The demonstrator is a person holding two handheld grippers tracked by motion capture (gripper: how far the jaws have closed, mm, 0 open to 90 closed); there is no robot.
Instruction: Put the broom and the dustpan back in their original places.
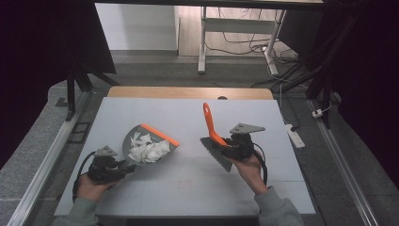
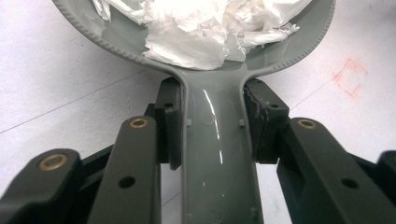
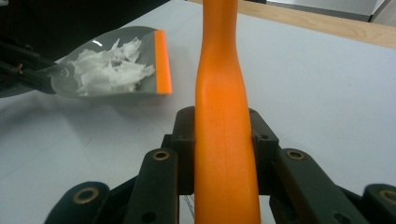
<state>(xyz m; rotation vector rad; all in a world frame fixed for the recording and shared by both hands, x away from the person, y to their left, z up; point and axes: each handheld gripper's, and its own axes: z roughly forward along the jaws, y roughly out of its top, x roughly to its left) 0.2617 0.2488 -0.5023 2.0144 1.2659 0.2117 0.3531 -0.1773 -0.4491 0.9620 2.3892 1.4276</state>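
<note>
White tabletop (image 1: 188, 188) supported the work: left gripper (image 1: 123, 165) pinched the grey dustpan (image 1: 141, 136) handle, paper scraps (image 1: 149, 149) inside; right gripper (image 1: 225, 145) pinched the orange brush (image 1: 211, 125) handle at centre-right.

Even overhead light, table (image 1: 188, 188) bright; room edges dark; glare streak on dustpan (image 2: 212, 140) handle; near brush (image 3: 226, 154) handle soft.

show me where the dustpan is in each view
High view: the dustpan lies left of centre on the table, handle in the left gripper.
Left gripper view: across the top, handle running down between the fingers.
Right gripper view: upper left, beyond the brush handle.
Shared landmark: the white paper scraps piled in the pan.
</note>
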